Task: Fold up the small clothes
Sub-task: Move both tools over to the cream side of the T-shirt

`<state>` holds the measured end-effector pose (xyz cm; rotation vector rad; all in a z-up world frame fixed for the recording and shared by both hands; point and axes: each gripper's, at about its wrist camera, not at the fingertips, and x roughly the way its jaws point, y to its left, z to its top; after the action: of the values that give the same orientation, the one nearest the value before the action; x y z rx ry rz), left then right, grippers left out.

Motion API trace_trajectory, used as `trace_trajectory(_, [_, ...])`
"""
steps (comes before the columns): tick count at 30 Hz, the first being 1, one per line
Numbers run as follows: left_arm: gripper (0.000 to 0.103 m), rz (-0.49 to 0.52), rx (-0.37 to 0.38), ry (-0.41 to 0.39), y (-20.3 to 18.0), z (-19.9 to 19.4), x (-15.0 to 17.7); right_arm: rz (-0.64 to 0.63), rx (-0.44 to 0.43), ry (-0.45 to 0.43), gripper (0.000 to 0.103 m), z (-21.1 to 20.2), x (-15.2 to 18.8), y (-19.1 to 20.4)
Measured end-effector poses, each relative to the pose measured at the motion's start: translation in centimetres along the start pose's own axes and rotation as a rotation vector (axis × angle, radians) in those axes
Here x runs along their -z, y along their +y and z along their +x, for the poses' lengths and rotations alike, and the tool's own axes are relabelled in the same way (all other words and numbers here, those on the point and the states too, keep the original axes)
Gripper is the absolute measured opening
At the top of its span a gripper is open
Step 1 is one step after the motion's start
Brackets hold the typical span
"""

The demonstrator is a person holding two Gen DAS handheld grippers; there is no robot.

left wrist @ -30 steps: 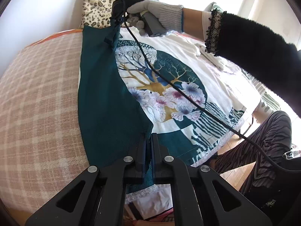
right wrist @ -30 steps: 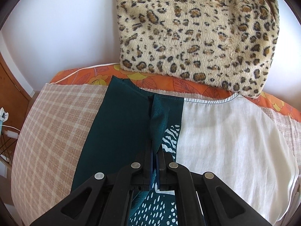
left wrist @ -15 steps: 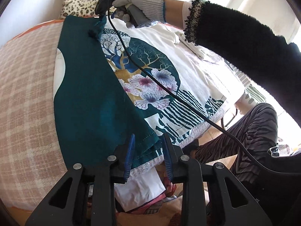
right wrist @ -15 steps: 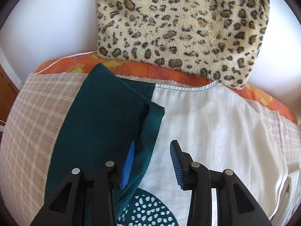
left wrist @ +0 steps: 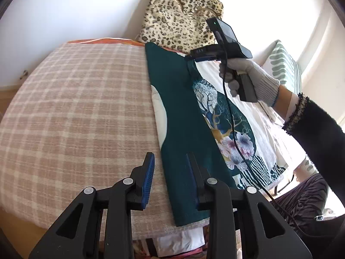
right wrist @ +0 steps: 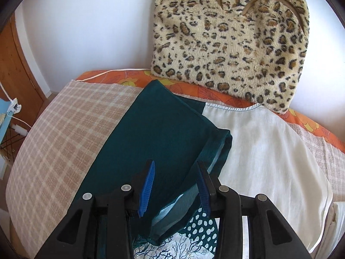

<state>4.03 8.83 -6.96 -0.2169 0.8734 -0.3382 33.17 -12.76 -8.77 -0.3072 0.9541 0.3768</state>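
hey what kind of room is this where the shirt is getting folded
Probably a bedroom at home: the shirt lies on what looks like a bed with a checked blanket, and a leopard-print cushion leans on the white wall behind it.

1. The right gripper (right wrist: 174,183) sits at the bottom centre of the frame, its blue-padded jaws apart with nothing between them.
2. Under it, the shirt's (right wrist: 265,151) teal flap (right wrist: 159,133) lies folded over the white part, which fills the right of the frame.
3. A plaid blanket (right wrist: 58,125) covers the left.
4. A leopard cushion (right wrist: 232,41) stands at upper right, against the white wall (right wrist: 86,26).
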Motion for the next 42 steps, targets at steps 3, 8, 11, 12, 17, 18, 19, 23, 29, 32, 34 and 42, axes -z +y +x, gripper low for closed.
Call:
trace_trajectory(3, [0.028,-0.010,-0.051,-0.055,0.9,-1.2,-0.6,-0.085,0.072,0.060,0.039,1.3,1.6,1.5])
trace_trajectory(8, [0.028,-0.017,-0.061,-0.075,1.1,-1.5,-0.9,-0.093,0.161,0.123,0.039,1.9,3.7,0.1])
trace_trajectory(11, [0.028,0.015,-0.052,-0.069,0.1,-1.4,-0.8,-0.067,0.184,0.109,0.039,0.6,4.5,-1.3])
trace_trajectory(12, [0.028,0.029,-0.049,-0.069,-0.3,-1.4,-0.8,-0.047,0.175,0.097,0.039,0.0,4.7,-1.8])
trace_trajectory(17, [0.028,0.099,-0.029,-0.081,-2.9,-1.3,-0.9,0.054,0.102,0.004,0.042,-4.6,5.9,-4.4])
trace_trajectory(18, [0.028,0.113,-0.023,-0.081,-3.4,-1.2,-0.9,0.072,0.082,-0.015,0.043,-5.6,6.2,-5.0])
trace_trajectory(19, [0.028,0.130,-0.018,-0.079,-4.0,-1.0,-0.9,0.092,0.063,-0.033,0.045,-6.7,6.6,-5.5])
trace_trajectory(23, [0.028,0.201,0.020,-0.056,-7.0,0.2,-0.6,0.164,0.018,-0.093,0.051,-10.4,8.5,-8.0])
trace_trajectory(29, [0.028,0.326,0.083,-0.026,-12.3,1.5,0.4,0.239,-0.022,-0.154,0.064,-15.6,11.3,-12.6])
trace_trajectory(32, [0.028,0.371,0.125,0.004,-14.8,2.3,1.0,0.272,-0.041,-0.186,0.066,-18.0,12.6,-15.1])
trace_trajectory(34, [0.028,0.399,0.155,0.014,-16.5,2.7,1.4,0.300,-0.053,-0.208,0.068,-19.5,13.4,-16.7])
trace_trajectory(42, [0.044,0.555,0.272,0.062,-24.5,4.7,3.2,0.405,-0.037,-0.261,0.069,-22.7,17.4,-22.7])
